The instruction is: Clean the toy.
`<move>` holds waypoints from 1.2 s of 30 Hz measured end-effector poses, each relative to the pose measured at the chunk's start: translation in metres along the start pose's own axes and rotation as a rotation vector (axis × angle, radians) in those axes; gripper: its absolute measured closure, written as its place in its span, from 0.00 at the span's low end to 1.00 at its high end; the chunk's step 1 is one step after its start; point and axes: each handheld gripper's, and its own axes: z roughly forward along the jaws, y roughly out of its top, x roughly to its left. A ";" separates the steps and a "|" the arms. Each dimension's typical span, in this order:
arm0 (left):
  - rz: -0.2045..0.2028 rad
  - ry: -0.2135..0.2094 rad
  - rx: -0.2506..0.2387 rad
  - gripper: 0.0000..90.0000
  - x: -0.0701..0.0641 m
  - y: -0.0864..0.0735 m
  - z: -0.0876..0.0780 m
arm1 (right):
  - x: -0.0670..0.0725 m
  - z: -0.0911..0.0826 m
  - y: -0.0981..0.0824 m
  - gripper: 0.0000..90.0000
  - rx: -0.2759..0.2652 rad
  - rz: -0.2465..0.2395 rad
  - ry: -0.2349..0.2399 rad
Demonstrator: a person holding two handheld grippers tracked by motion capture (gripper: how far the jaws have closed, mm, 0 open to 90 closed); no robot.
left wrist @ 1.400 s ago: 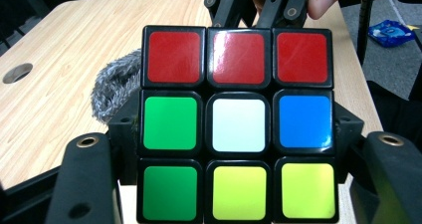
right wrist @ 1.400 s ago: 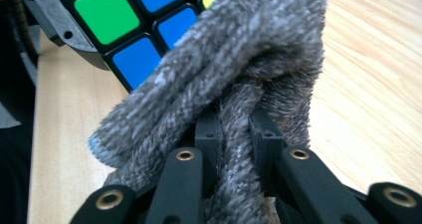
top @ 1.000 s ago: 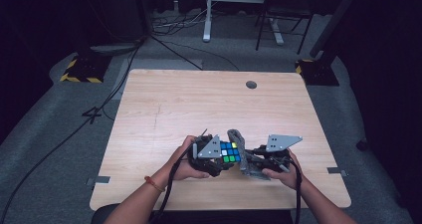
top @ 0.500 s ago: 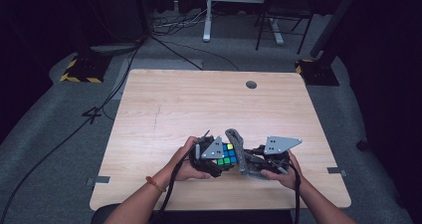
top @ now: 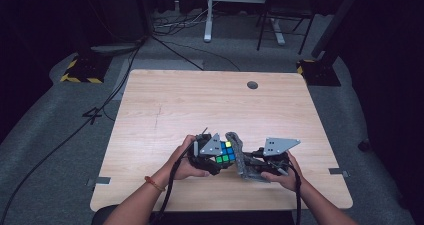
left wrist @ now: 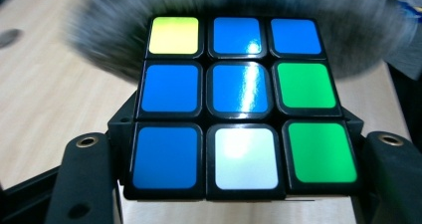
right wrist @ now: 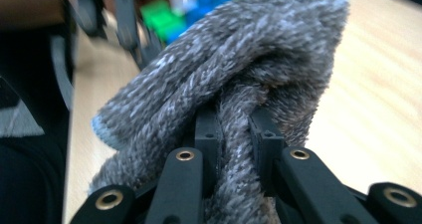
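Almost nothing has moved since the earlier frames: both hands stay low in the high view, at the near middle of the table (top: 165, 115). The left gripper (top: 212, 157) is clenched on the puzzle cube (top: 225, 154), its mostly blue face turned up. The right gripper (top: 252, 164) grasps the grey cloth (top: 242, 157) just right of the cube, touching its side. The cloth's long axis runs from upper left to lower right, so the coming wipe goes leftward.
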 end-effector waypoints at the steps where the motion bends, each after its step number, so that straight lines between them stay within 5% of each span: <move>1: 0.007 -0.012 0.003 0.37 -0.003 0.001 0.002 | 0.001 -0.002 0.002 0.87 -0.010 -0.014 -0.017; 6: 0.024 -0.028 -0.001 0.37 -0.010 0.006 0.006 | -0.001 -0.006 0.003 0.87 -0.035 -0.006 -0.060; 11: 0.005 -0.006 -0.039 0.37 -0.008 0.008 -0.002 | -0.003 -0.001 -0.001 0.87 0.014 0.007 -0.075; 27: 0.027 0.002 0.068 0.37 -0.012 0.003 0.018 | 0.011 -0.008 0.012 0.87 -0.057 -0.041 -0.042; 36: 0.009 0.027 -0.013 0.37 -0.008 0.004 0.002 | 0.003 -0.005 0.007 0.87 -0.023 -0.008 -0.064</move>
